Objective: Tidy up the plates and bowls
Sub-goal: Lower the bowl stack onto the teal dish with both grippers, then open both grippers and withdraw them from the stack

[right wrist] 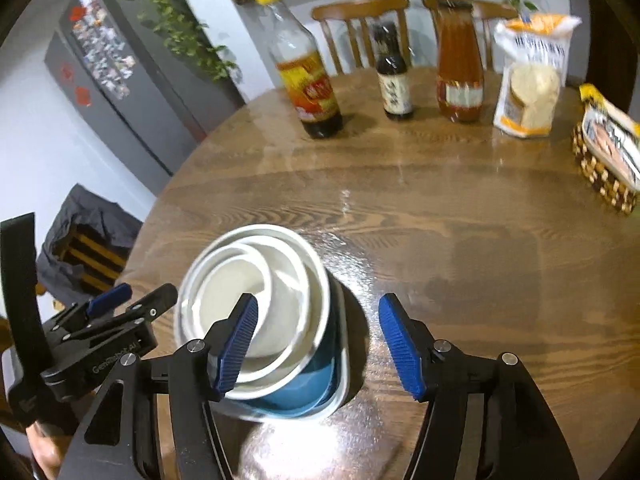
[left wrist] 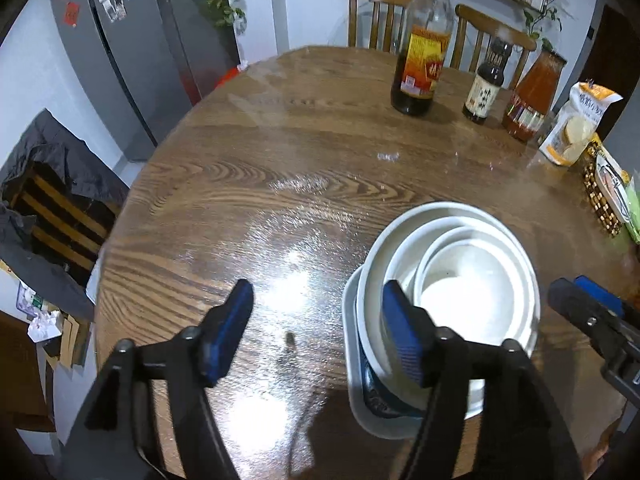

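Three white bowls (left wrist: 472,280) sit nested one inside another on a square plate with a blue centre (left wrist: 360,400), near the front of the round wooden table (left wrist: 280,152). The same stack (right wrist: 272,292) and plate (right wrist: 316,392) show in the right wrist view. My left gripper (left wrist: 318,332) is open and empty just left of the stack, its right finger in front of the bowls' rim. My right gripper (right wrist: 318,344) is open and empty over the stack's right side. Each gripper shows in the other's view: the right one (left wrist: 592,312), the left one (right wrist: 124,304).
At the far side stand a large soy sauce bottle (left wrist: 420,52), a small dark bottle (left wrist: 484,84), an orange-red jar (left wrist: 530,96), a bag of crackers (left wrist: 576,124) and a woven basket (right wrist: 604,160). Chairs (left wrist: 380,12) stand behind; a fridge (left wrist: 132,40) is left.
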{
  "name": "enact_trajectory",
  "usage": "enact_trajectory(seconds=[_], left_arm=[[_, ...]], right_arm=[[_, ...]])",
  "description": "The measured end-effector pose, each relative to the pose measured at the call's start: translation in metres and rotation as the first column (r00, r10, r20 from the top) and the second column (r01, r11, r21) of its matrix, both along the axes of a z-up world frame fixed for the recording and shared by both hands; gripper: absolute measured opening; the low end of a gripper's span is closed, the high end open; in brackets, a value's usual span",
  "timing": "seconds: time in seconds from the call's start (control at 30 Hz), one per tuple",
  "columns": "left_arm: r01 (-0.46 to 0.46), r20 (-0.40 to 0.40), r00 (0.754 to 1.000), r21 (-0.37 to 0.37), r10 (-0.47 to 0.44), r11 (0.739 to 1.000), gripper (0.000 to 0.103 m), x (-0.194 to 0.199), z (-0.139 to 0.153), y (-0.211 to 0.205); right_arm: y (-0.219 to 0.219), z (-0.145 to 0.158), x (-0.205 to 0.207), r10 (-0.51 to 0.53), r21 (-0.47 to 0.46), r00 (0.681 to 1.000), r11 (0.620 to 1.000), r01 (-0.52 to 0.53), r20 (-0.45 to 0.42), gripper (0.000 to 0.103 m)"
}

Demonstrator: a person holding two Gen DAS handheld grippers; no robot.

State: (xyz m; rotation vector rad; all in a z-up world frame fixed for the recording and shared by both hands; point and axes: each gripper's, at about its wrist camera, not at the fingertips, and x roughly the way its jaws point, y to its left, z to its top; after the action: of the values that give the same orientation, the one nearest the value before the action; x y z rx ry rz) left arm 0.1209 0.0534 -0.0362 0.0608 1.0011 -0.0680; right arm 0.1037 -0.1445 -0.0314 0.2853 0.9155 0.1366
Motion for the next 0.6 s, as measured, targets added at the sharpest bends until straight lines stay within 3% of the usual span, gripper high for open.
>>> enact_trajectory(seconds=[0.07, 0.13, 0.27, 0.6], left_arm=[[0.005, 0.020, 1.000, 0.009, -0.005, 1.000, 0.077, -0.008, 0.006, 0.002], [0.017, 0.033, 0.999, 0.008, -0.017, 1.000, 0.085, -0.019, 0.013, 0.003], [0.038, 0.068, 0.997, 0.037, -0.041, 0.999, 0.101, -0.045, 0.024, 0.002], [0.061, 0.130, 0.989, 0.067, -0.070, 0.996, 0.102, -0.093, 0.042, 0.000]], right_arm=[[0.005, 0.005, -0.011, 0.029, -0.004, 1.000, 1.000, -0.029, 0.012, 0.069], [0.010, 0.008, -0.020, 0.063, -0.022, 0.998, 0.998, -0.062, 0.017, 0.083], [0.019, 0.011, -0.042, 0.115, -0.057, 0.993, 0.992, -0.113, 0.040, 0.085], [0.027, 0.009, -0.079, 0.205, -0.155, 0.978, 0.969, -0.195, 0.051, 0.088]])
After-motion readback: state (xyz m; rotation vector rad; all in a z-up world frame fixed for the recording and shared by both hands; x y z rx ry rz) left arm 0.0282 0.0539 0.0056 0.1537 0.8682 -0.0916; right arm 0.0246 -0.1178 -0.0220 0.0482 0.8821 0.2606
